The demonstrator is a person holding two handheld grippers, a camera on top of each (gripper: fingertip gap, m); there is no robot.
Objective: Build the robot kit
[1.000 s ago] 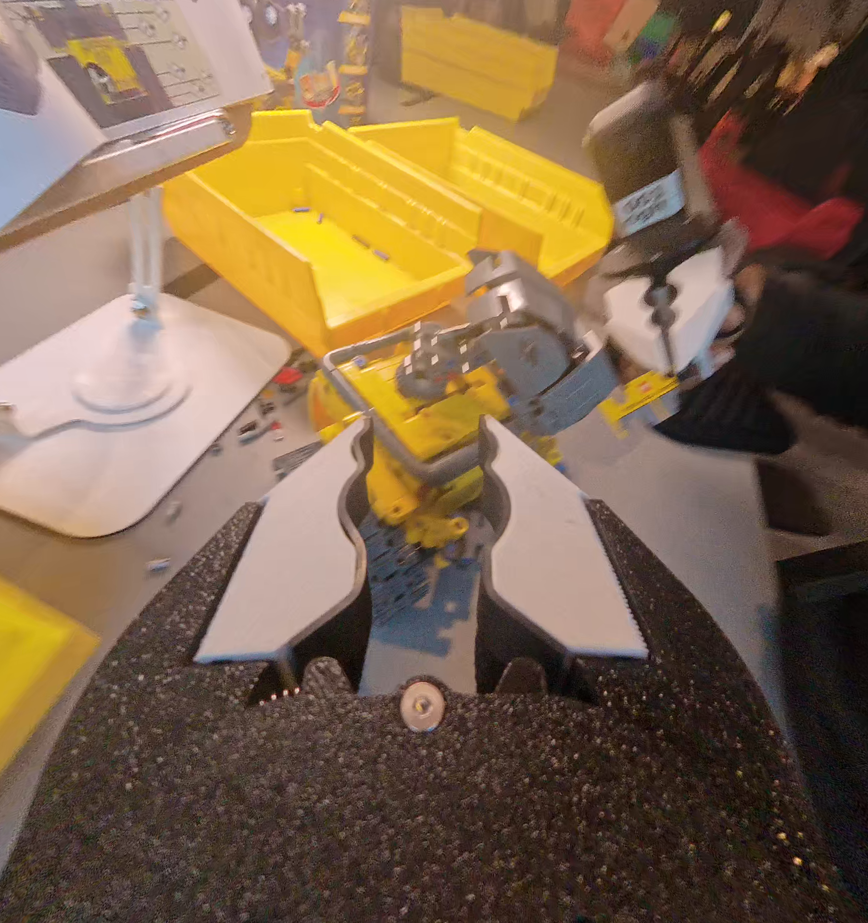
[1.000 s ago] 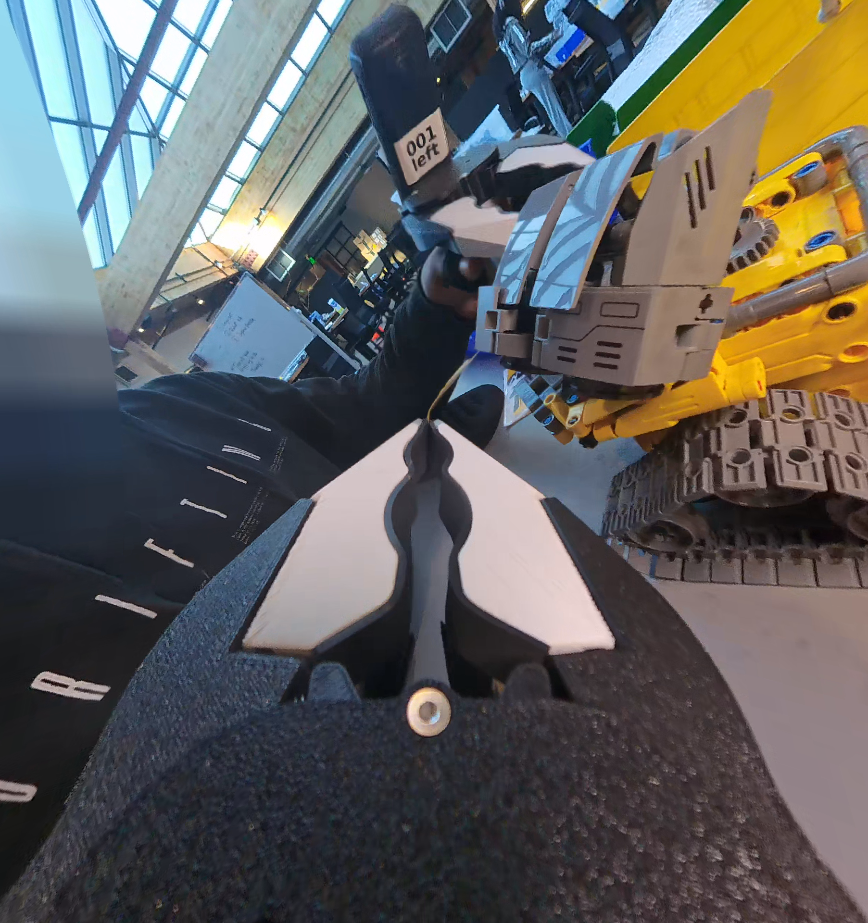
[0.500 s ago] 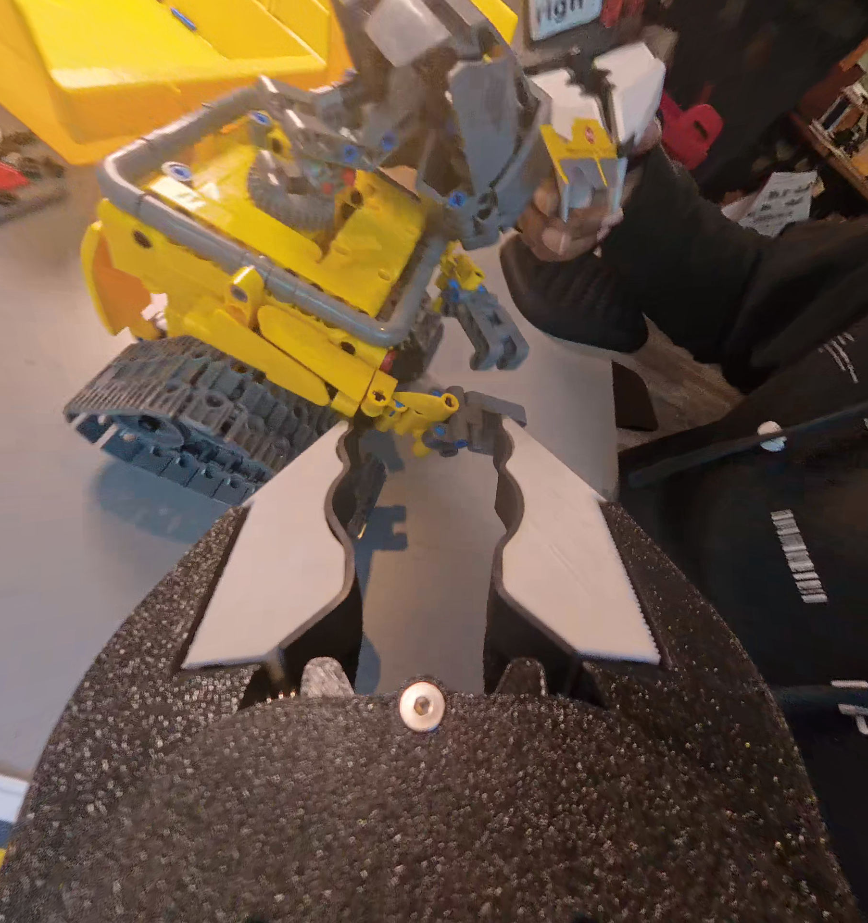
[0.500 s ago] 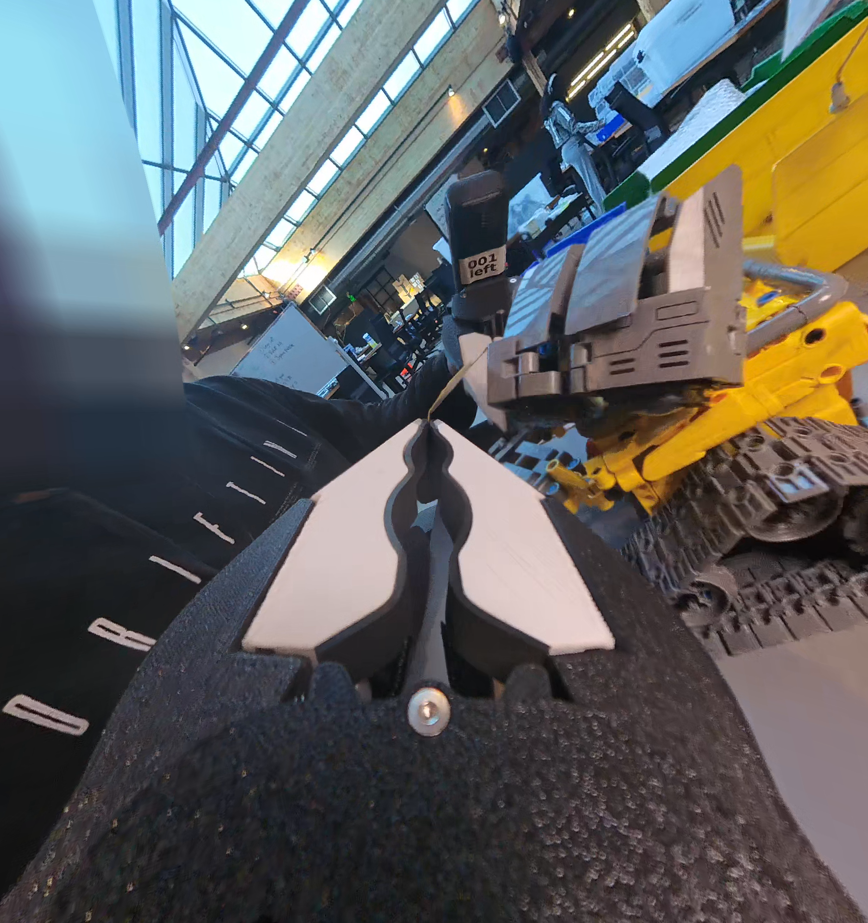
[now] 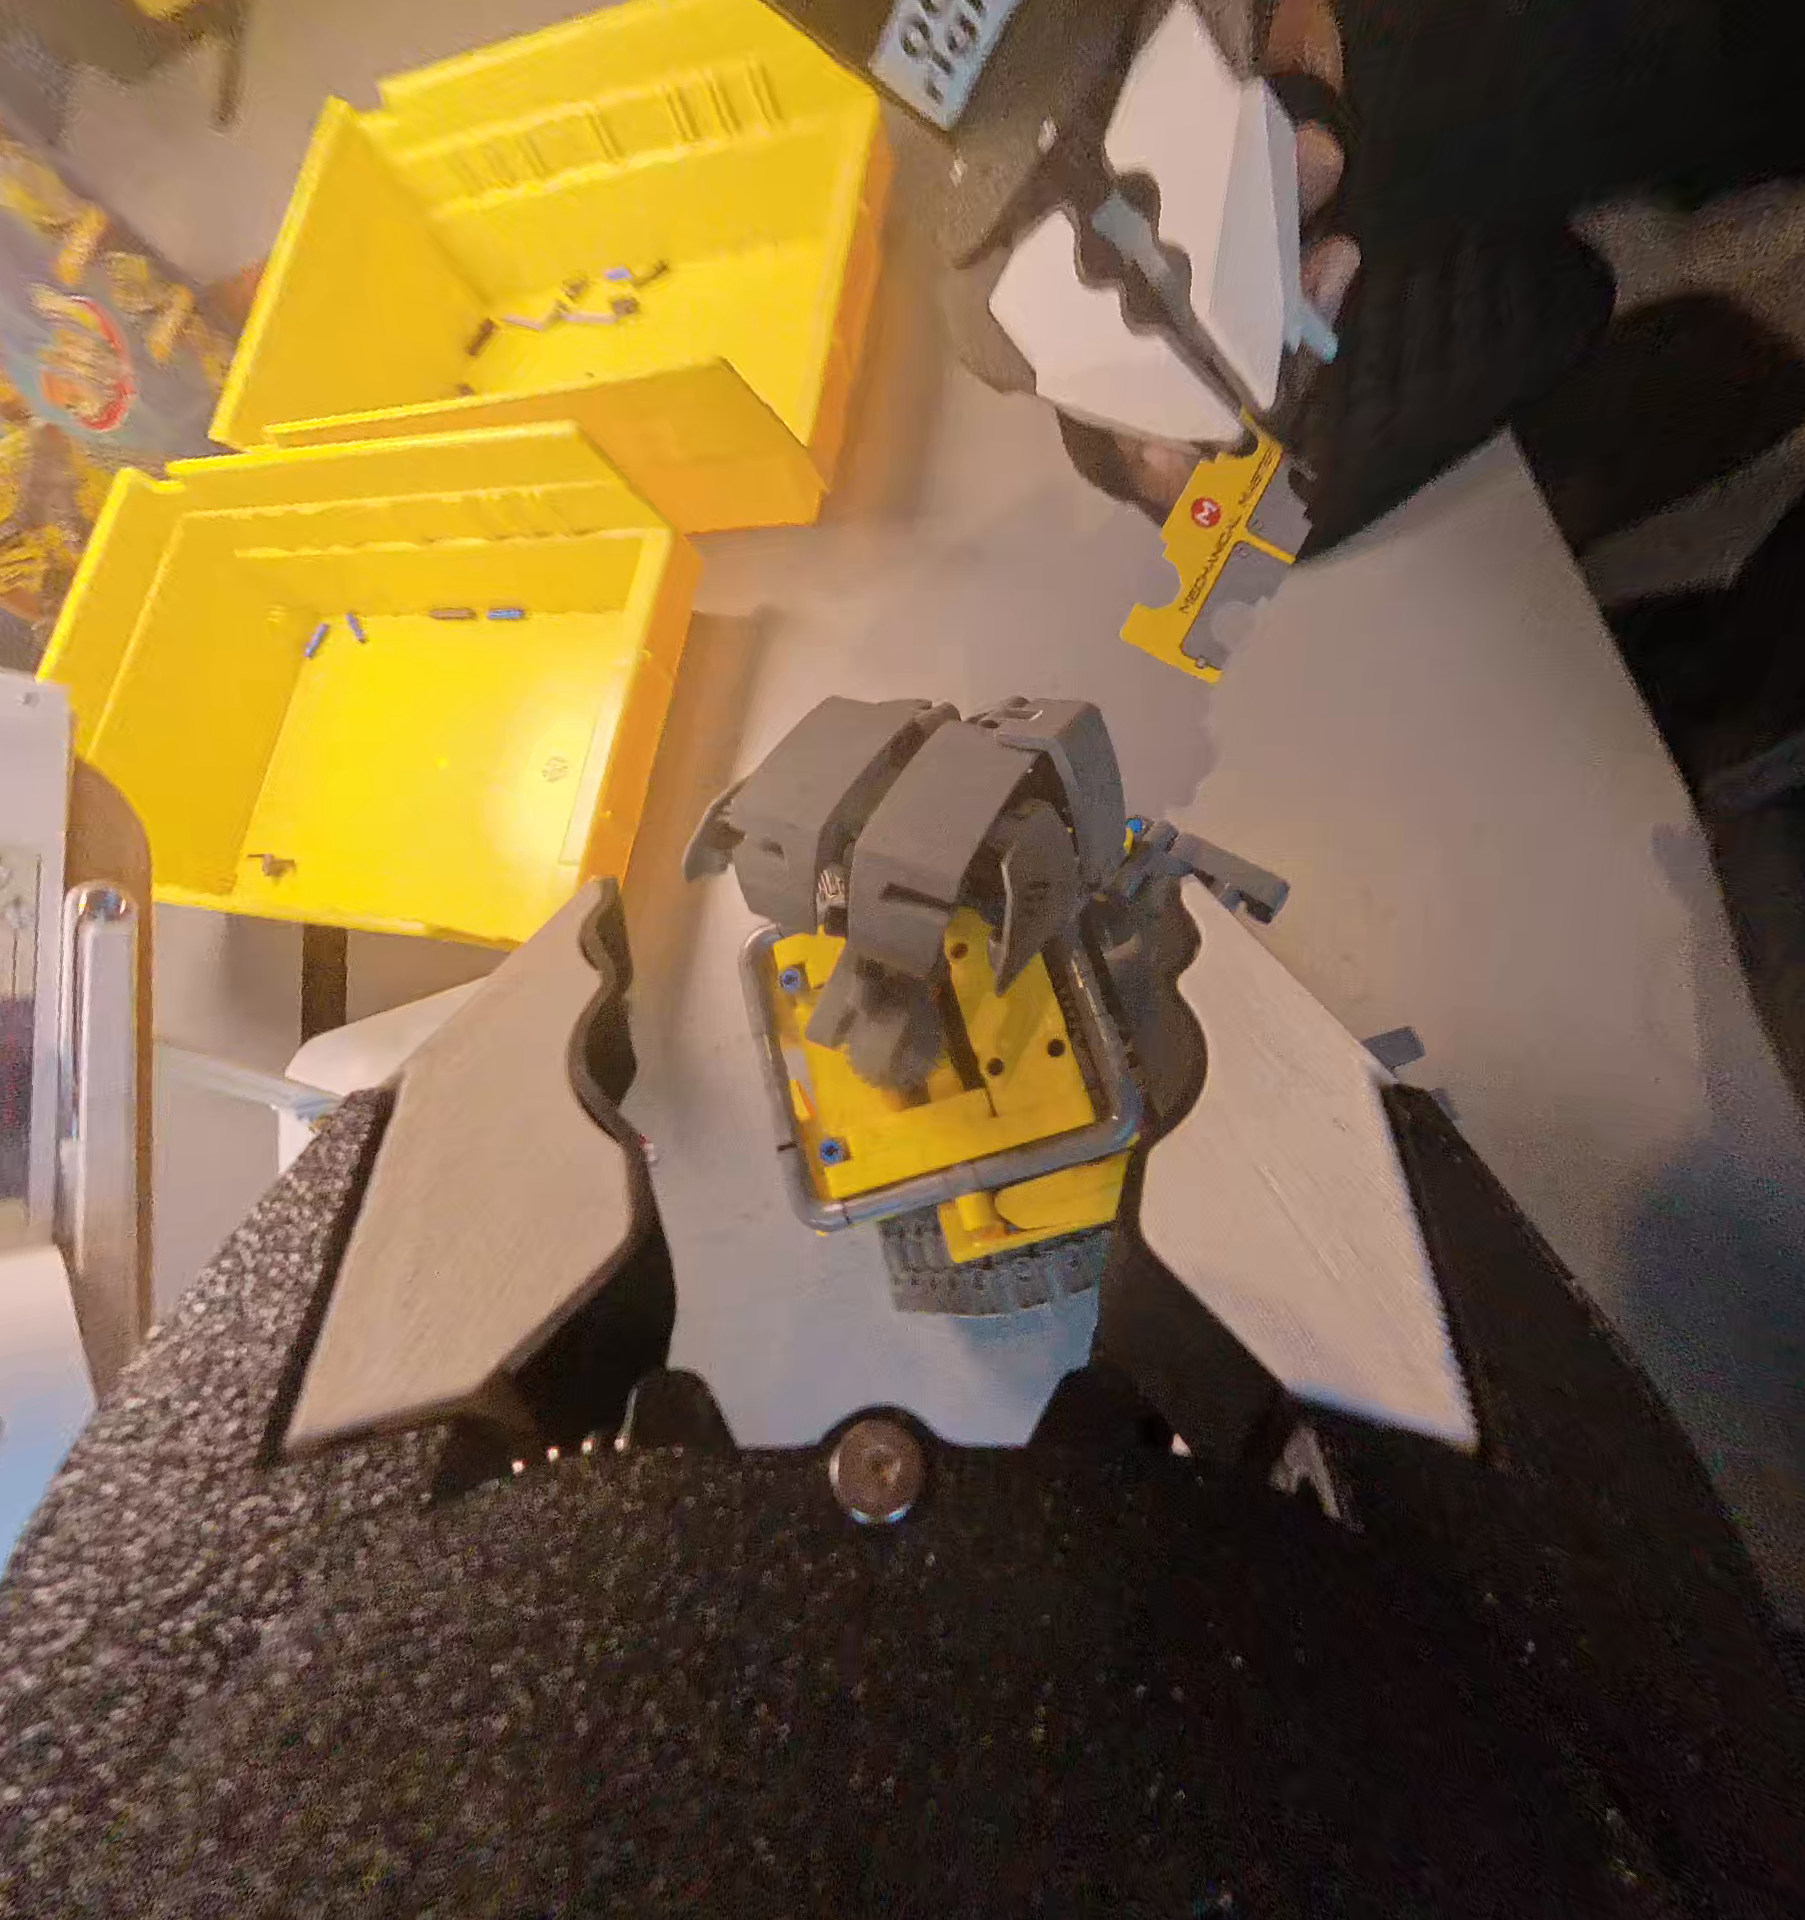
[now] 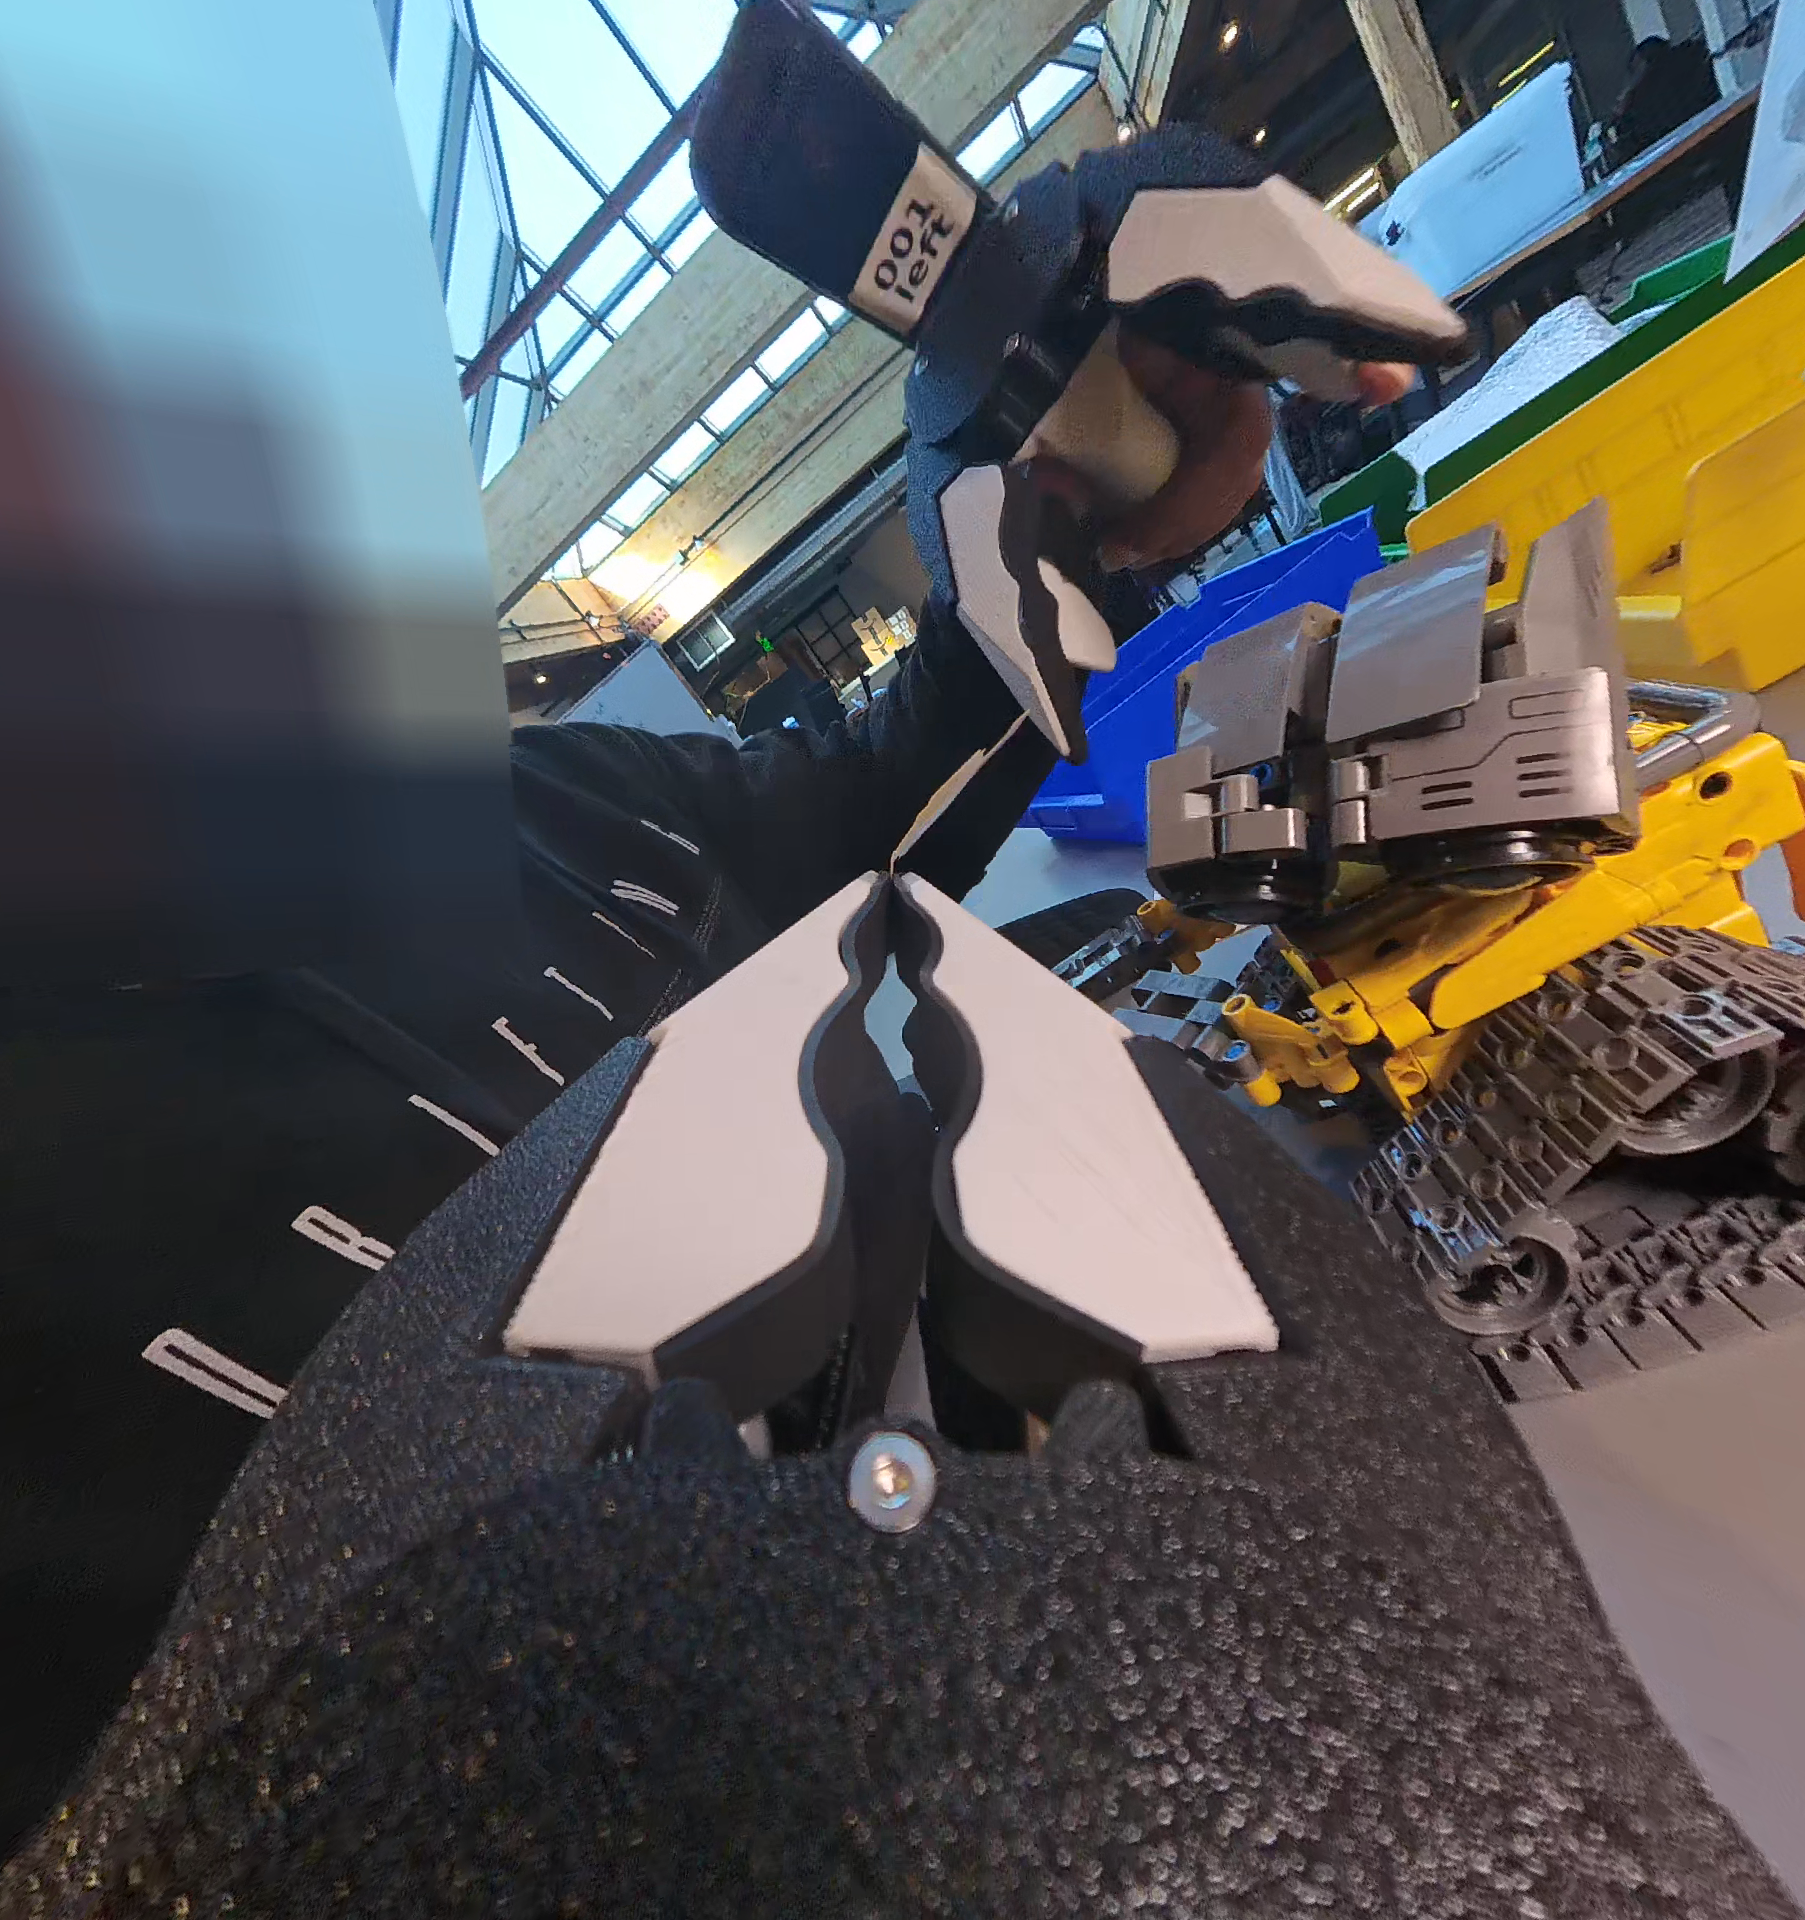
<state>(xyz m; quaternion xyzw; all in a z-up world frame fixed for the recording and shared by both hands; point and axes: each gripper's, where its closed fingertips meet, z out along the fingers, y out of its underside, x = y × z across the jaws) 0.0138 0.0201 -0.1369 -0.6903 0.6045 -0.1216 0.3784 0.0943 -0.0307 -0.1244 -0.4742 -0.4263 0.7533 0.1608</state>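
A yellow and grey brick-built tracked vehicle (image 5: 939, 1049) stands on the grey table (image 5: 1480, 883). My left gripper (image 5: 893, 914) is open wide and hangs right above it, one finger on each side, touching nothing. My right gripper (image 6: 890, 881) is shut on a thin flat yellow and grey card (image 5: 1215, 561), seen edge-on in the right wrist view (image 6: 945, 784). It holds the card in the air to the left of the vehicle (image 6: 1480, 914). The right gripper (image 5: 1241, 410) also shows in the left wrist view, and the open left gripper (image 6: 1256, 545) in the right wrist view.
Two yellow bins (image 5: 410, 790) (image 5: 378, 312) holding several small parts stand beside the vehicle. A metal stand with a printed sheet (image 5: 98, 1091) is at the left edge. A blue bin (image 6: 1220, 665) and more yellow bins (image 6: 1771, 520) lie behind. A person's black sleeve (image 6: 773, 790) is close.
My left gripper has swung from beside the vehicle to above it and opened wider. My right gripper has stayed shut on the card and drawn back a little.
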